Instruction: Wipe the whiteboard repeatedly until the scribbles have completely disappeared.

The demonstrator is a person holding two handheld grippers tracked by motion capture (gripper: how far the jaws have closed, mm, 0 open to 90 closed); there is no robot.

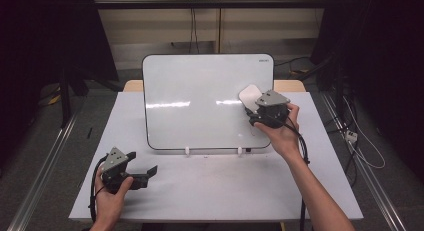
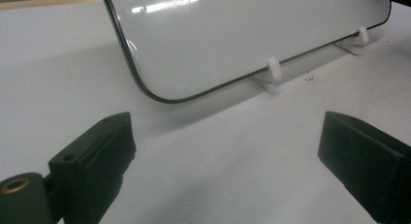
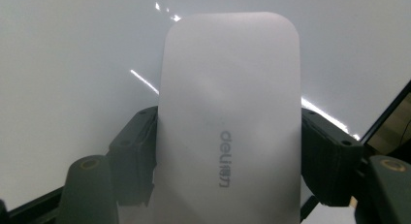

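White and shiny, the whiteboard [image 1: 200, 98] stands tilted back on two small white feet [image 1: 187, 151] on the pale counter [image 1: 215, 186]; its face looks wiped clean; the right claw [image 1: 252, 105] is closed tight on a white eraser [image 3: 228, 136] with grey letters on its back, one black jaw on each side; the eraser is pressed against the board near its right edge; the left claw [image 1: 142, 166] sits low over the counter at the near left, well apart from the board; it is wide open and holds nothing.
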